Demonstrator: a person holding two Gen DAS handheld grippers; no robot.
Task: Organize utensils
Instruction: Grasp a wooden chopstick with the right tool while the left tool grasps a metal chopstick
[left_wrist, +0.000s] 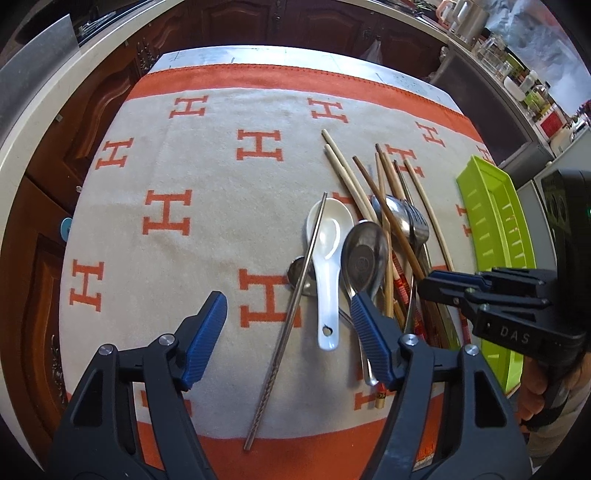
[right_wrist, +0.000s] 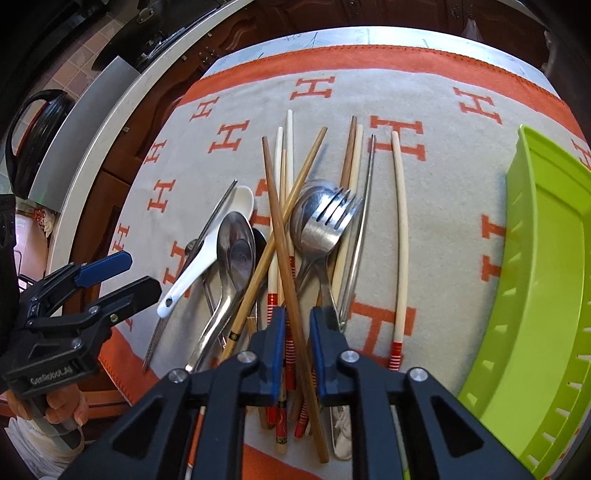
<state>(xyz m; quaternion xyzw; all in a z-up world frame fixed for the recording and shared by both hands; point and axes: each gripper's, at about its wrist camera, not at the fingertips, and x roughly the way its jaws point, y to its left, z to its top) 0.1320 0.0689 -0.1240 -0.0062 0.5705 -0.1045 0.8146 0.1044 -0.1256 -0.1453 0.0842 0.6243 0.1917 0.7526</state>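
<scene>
My right gripper (right_wrist: 297, 354) sits low over the near end of the utensil pile (right_wrist: 291, 251), fingers narrowed to a slim gap w/ a brown chopstick (right_wrist: 282, 236) running up through it; pads look not quite pressed on it, so can't tell if it's gripped. My left gripper (left_wrist: 288, 332) hovers w/ fingers spread wide, nothing between them but cloth, a metal chopstick (left_wrist: 291, 314) and the white soup spoon (left_wrist: 327, 258) handle.

Pile lies mid-cloth: steel spoon (right_wrist: 236, 251) beside the white spoon, fork (right_wrist: 325, 221) tines resting on another spoon bowl, chopsticks crossed over and under all of it. One pale chopstick w/ red end (right_wrist: 400, 236) lies apart on the right side, bare cloth either side of it.

Green tray (right_wrist: 535, 295) sits at the right edge of the tabletop, near but not touching the pile, its slotted wall facing in.

Left half of the orange-H cloth (left_wrist: 166, 184) is open room out to its orange border. Far edge of cloth meets pale tabletop (left_wrist: 258, 55), dark cabinets beyond.
</scene>
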